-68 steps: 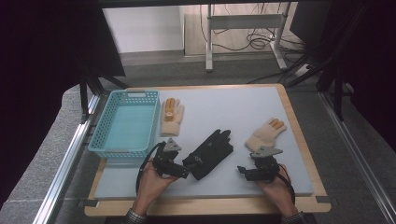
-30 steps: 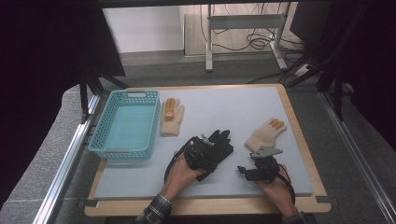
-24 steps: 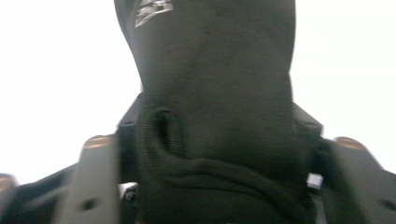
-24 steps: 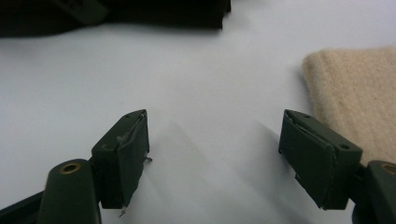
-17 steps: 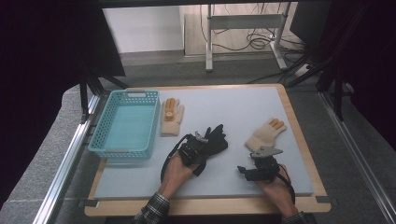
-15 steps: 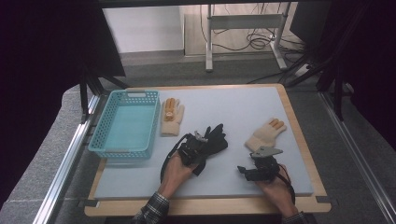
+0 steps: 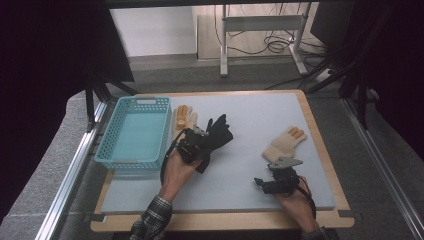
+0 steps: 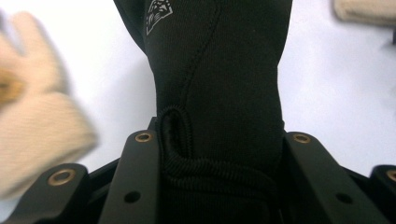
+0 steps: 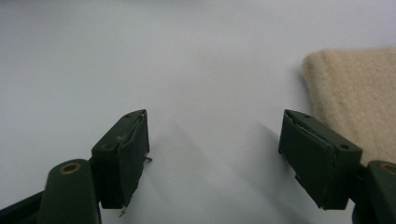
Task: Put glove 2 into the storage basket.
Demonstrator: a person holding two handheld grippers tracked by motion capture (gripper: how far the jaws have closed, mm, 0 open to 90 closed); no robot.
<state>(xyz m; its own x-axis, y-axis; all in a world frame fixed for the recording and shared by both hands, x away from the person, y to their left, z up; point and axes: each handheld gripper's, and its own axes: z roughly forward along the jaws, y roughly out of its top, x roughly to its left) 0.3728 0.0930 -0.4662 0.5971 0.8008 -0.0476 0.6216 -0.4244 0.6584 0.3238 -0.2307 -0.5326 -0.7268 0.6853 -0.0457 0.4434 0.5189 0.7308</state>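
A black glove (image 7: 220, 132) is pinched at its cuff by my left gripper (image 7: 199, 144), held a little off the grey mat beside the basket. The jaws have just been closing with the glove between them. In the left gripper view the black glove (image 8: 219, 84) fills the gap between both pads of the left gripper (image 8: 219, 154). My right gripper (image 7: 274, 172) rests open on the mat just short of a cream glove (image 7: 284, 142). In its own view the right gripper (image 9: 215, 149) has nothing between its jaws, and the cream glove (image 9: 355, 93) lies ahead to the right.
A turquoise basket (image 7: 134, 160) stands at the left of the mat (image 7: 260, 115). A second cream glove (image 7: 184, 119) with orange fingertips lies beside the basket, seen blurred as the second cream glove (image 8: 37, 126) in the left gripper view. The mat sits on a wooden board.
My left gripper moved onto the black glove, took hold of it and carried it up and left toward the basket. The right gripper has stayed where it was.
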